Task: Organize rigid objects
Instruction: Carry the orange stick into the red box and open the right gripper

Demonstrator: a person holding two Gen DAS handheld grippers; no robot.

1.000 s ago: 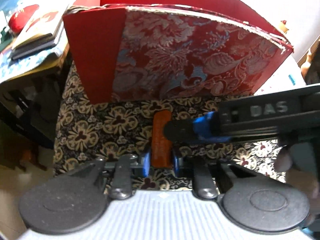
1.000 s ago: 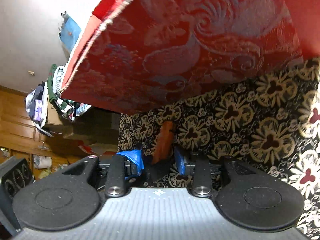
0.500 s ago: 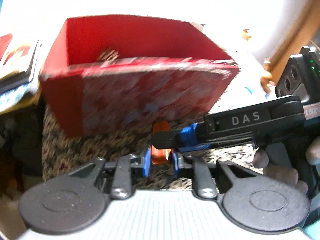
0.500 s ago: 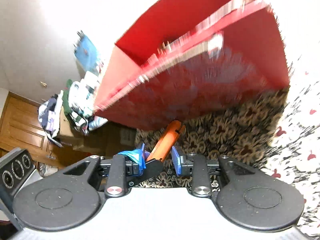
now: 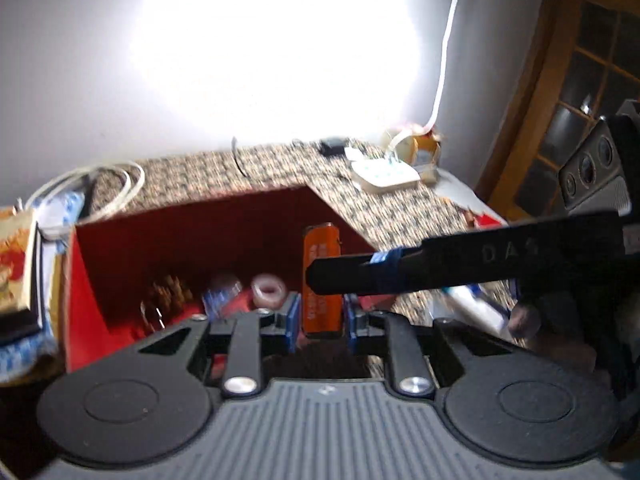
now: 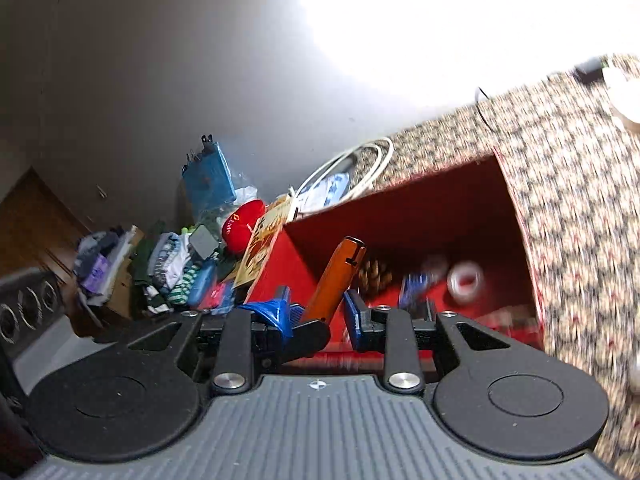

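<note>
Orange case [image 5: 322, 280], slim and oblong, rigid-looking, with faint pale print down its face and a dark notch near the far end. Pinched at its near end between the blue pads of the left claw [image 5: 320, 320], jaws pressed tight on both flanks. Held in the air above the open red box [image 5: 192, 236], far end pointing toward the box's back wall. Crossed by one long black finger [image 5: 400, 276] of the right claw [image 6: 316, 316], reaching in from the right; from the right wrist view, case [image 6: 334, 280] sitting between that claw's blue pads with a gap visible on either side, so jaws spread and not gripping, as far as can be told.

Step in hand, by judgement: carrying the case over the box for dropping in. Next move likely calling for lowering into bare floor space, then easing the left claw apart.

Inside the box: a white tape roll [image 5: 269, 290], a brownish pinecone-like piece [image 5: 168, 292], a blurred blue-and-white item [image 5: 220, 296]. Around the box, a bench under patterned cloth [image 5: 400, 208], a coiled white cable [image 5: 100, 188] to the left behind.
</note>
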